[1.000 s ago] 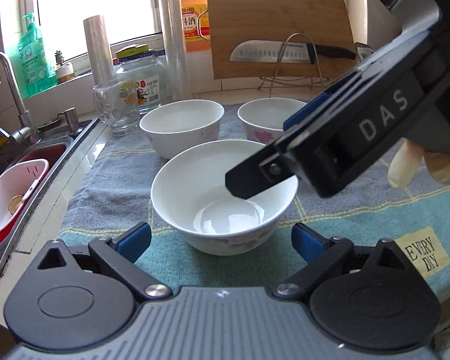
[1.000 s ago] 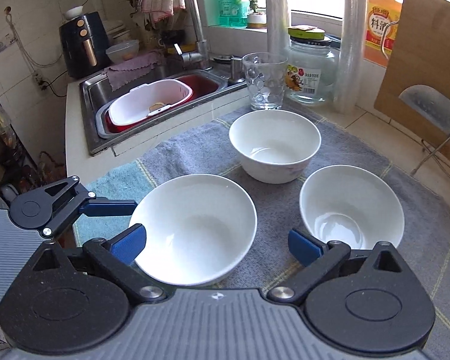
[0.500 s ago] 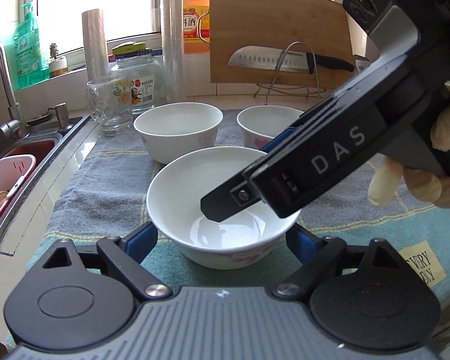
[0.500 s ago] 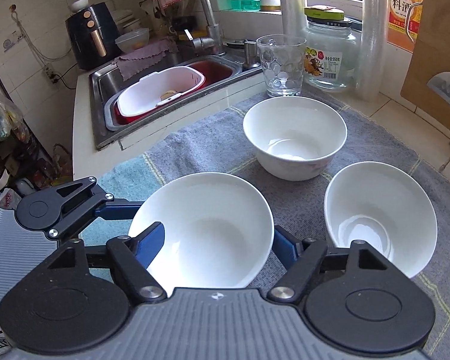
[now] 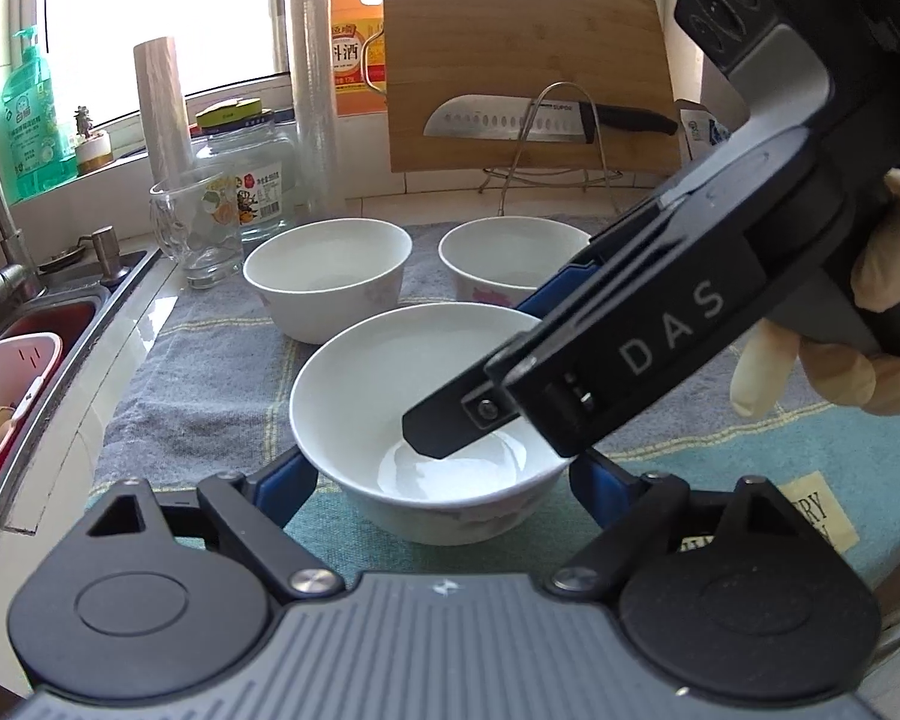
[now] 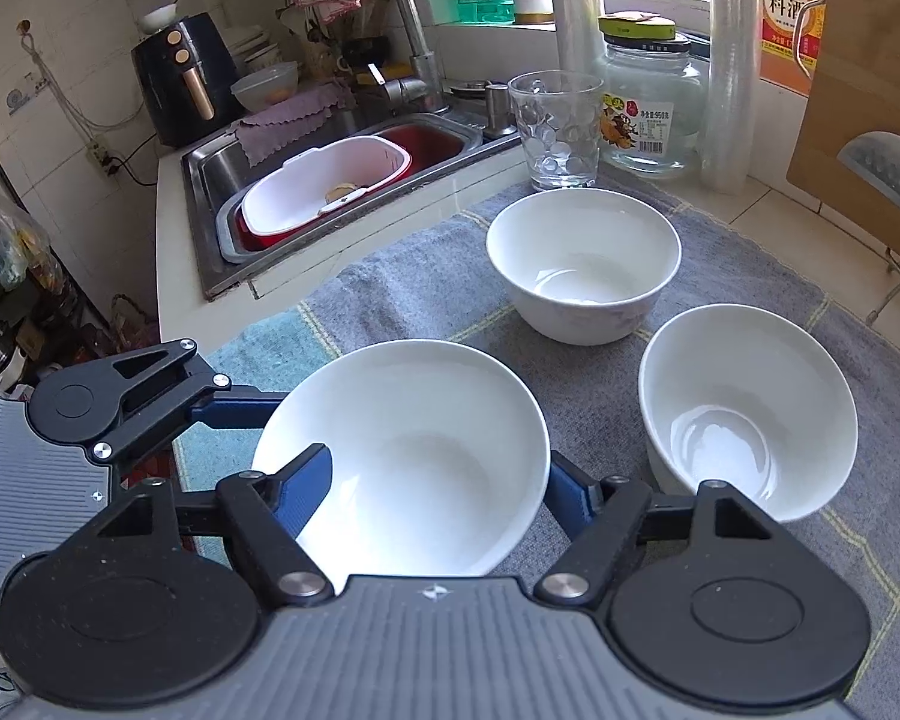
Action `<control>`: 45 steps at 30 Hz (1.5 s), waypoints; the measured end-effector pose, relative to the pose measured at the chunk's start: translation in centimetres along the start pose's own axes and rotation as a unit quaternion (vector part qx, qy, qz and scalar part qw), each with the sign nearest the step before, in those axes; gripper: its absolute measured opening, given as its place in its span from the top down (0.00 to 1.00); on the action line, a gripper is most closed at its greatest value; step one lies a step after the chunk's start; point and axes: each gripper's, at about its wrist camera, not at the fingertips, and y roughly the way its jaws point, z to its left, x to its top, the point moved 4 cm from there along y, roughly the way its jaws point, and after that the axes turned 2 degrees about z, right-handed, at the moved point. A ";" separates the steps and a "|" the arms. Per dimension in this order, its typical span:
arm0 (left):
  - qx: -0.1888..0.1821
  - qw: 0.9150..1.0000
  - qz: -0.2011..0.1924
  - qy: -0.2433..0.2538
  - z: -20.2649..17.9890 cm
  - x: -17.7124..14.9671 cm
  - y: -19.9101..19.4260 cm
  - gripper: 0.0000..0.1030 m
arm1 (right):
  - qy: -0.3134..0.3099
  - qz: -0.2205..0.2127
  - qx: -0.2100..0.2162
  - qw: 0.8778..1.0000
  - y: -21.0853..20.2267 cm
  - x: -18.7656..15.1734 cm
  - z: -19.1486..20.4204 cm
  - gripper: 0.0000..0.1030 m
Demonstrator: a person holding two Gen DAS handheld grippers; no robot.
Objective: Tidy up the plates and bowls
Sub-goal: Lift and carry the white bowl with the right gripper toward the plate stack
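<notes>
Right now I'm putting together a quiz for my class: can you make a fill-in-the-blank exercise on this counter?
1. The towel carries ___ white bowls.
2. The glass stands between the sink and the ___.
3. In front of the board lies a ___.

Missing words: three; jar; knife

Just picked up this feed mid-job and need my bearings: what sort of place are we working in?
Most likely a home kitchen counter beside a window. A steel sink with a faucet sits by the counter, a knife rests on a rack against a wooden cutting board, and white bowls stand on a towel.
</notes>
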 end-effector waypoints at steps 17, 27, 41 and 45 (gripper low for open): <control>-0.081 0.994 0.006 0.070 -5.4 1.0 -0.3 0.12 | 0.060 -0.018 -0.051 0.997 -6.1 -5.2 -1.4 0.22; -0.136 0.985 0.010 0.107 -8.7 1.8 1.2 0.12 | 0.111 -0.021 -0.095 0.989 -8.4 -8.5 -3.7 0.22; -0.168 0.979 0.028 0.112 -10.3 1.5 2.7 0.12 | 0.137 -0.015 -0.113 0.984 -9.3 -10.3 -5.2 0.22; -0.169 0.979 0.033 0.111 -10.3 1.5 2.9 0.12 | 0.134 -0.008 -0.112 0.985 -9.0 -10.4 -5.2 0.21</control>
